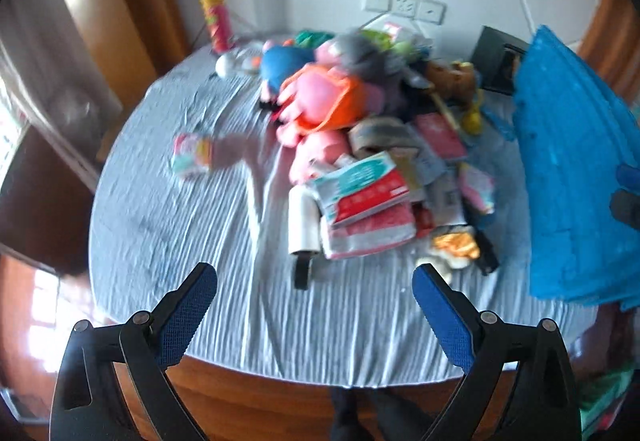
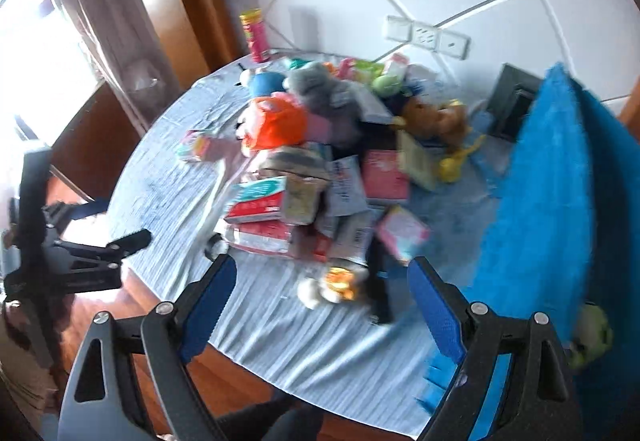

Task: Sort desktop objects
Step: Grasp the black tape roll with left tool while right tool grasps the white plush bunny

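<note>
Clutter pile (image 1: 360, 145) lies beyond both spread jaws.

left claw (image 1: 315, 293) open, toy pile (image 1: 360, 129)

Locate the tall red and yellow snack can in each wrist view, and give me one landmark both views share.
Left wrist view: the snack can stands upright at the table's far left edge, upper left of centre.
Right wrist view: the snack can stands at the far edge, upper left, behind the pile.
Shared landmark: the white wall sockets, to the can's right.
</note>
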`<state>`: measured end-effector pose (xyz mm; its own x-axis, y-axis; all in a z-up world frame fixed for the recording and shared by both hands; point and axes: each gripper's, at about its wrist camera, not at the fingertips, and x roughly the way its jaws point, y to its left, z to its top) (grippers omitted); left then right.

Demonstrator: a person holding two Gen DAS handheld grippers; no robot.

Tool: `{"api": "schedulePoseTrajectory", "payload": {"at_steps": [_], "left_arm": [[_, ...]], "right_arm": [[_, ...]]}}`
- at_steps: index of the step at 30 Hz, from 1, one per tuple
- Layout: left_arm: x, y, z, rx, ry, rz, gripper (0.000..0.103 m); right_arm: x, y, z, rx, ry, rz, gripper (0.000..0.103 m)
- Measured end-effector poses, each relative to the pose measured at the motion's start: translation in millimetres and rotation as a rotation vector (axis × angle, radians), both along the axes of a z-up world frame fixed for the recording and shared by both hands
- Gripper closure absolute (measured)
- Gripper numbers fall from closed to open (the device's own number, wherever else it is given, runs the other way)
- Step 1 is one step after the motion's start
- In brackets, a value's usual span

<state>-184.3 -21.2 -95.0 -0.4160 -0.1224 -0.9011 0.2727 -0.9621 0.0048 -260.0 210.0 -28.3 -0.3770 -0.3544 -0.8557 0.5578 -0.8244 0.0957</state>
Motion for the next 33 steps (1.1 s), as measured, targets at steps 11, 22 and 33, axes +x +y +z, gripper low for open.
{"api": "schedulePoseTrajectory", "payload": {"at_steps": [11,22,33], "left_arm": [[0.8,-21.5,-116.8,-0.01,-0.084,0.049,0.02],[-17.1,-24.1,-183.2,-0.014,-0.138,-0.091,0.037],[-28.3,-38.2,-211.6,0.027,-0.184,-0.155,0.088]], "right_arm": [[-36.3,-34.3,-109.7,-0.024,-0.084,0.012,0.015],[-27.2,-25.8,-198.0,0.0,-0.23,-0.188,0.0],[-16.3,-7.9,-237.8,-0.017,-0.29,-0.362,0.019]]}}
